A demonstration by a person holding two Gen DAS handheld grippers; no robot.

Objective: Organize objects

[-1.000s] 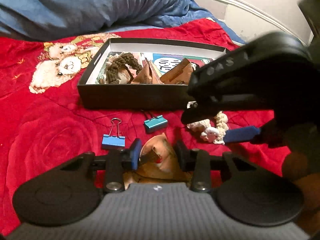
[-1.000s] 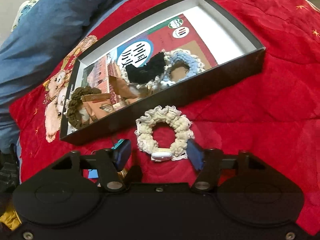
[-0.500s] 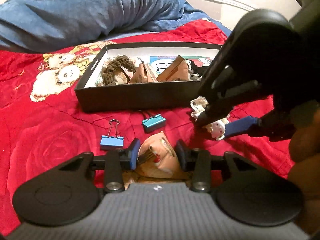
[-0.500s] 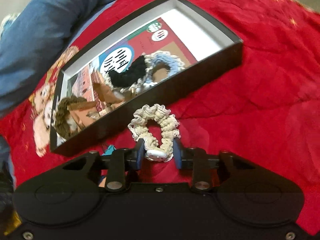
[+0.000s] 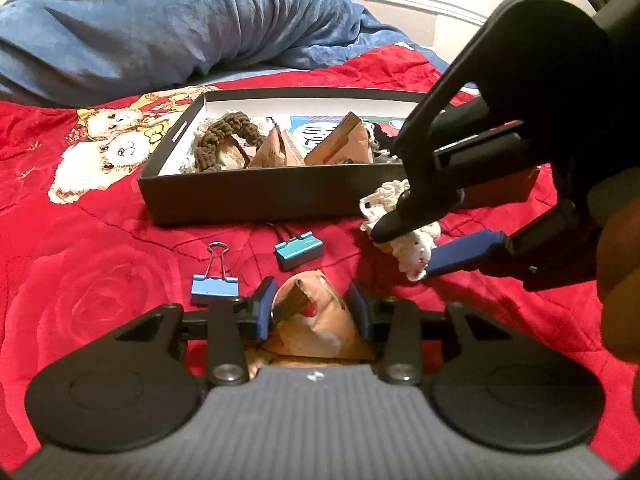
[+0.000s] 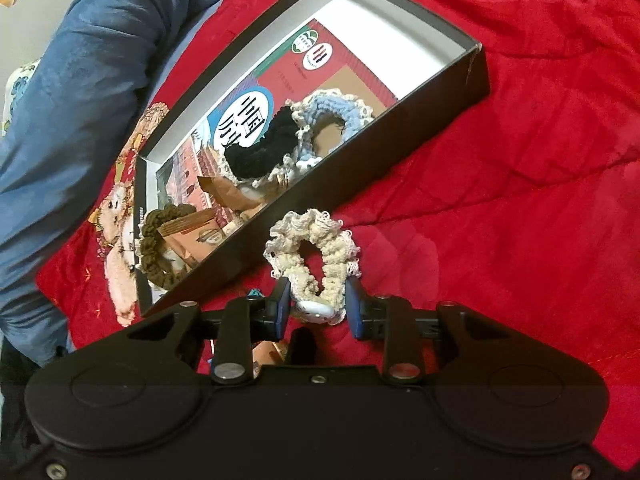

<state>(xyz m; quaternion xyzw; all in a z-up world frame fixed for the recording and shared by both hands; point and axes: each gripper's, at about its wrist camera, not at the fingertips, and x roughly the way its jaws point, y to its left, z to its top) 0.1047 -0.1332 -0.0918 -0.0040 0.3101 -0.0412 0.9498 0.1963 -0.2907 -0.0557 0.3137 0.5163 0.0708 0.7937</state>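
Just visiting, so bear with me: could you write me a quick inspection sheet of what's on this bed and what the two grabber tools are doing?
Surface: red bedspread, rumpled.
Job's things: black box holding brown, black and blue scrunchies plus brown packets; cream scrunchie outside, at the box wall.
Clutter: two binder clips on the bedspread.
Grippers: right gripper shut on the cream scrunchie; left gripper astride a brown packet, grip unclear.
Cables: nothing seen.
Surroundings: blue blanket behind the box.
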